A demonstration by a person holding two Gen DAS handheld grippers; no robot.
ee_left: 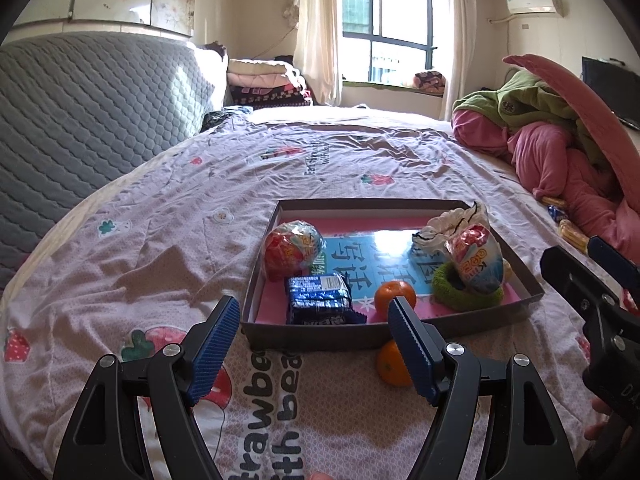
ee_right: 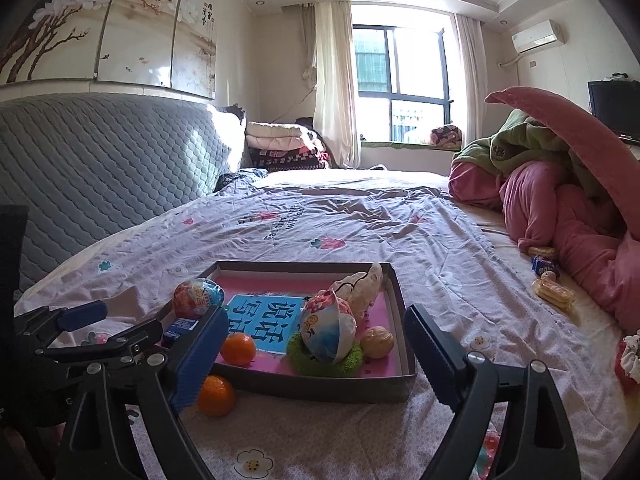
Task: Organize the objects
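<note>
- Bed [ee_right: 360, 224] under a pale printed sheet, carrying everything; pink and green bedding heaped at the right.
- Shallow cardboard tray [ee_left: 312, 338] near the front edge of the bed, already holding two wrapped egg-shaped toys, a blue snack packet [ee_left: 320, 298], a green ring, a white cloth piece, a walnut-like nut [ee_right: 378, 342] and one orange [ee_left: 395, 295].
- Left tool [ee_left: 314, 334]: fingers apart, nothing between them, aimed at the tray's near wall.
- Right tool [ee_right: 316, 356]: fingers wide apart, empty, facing the tray's near right corner.
- Second orange [ee_right: 215, 395] outside the tray, on the sheet, touching or just beside the near wall (likely the next item to go in).
- Small snacks [ee_right: 554, 294] loose on the sheet by the pink bedding, well apart from the tray.
- For a clean pick, judged: approach the loose orange from above, straddle its widest part, close gently (round fruit rolls on soft bedding), lift clear of the wall, then set down in a bare patch of the tray.
</note>
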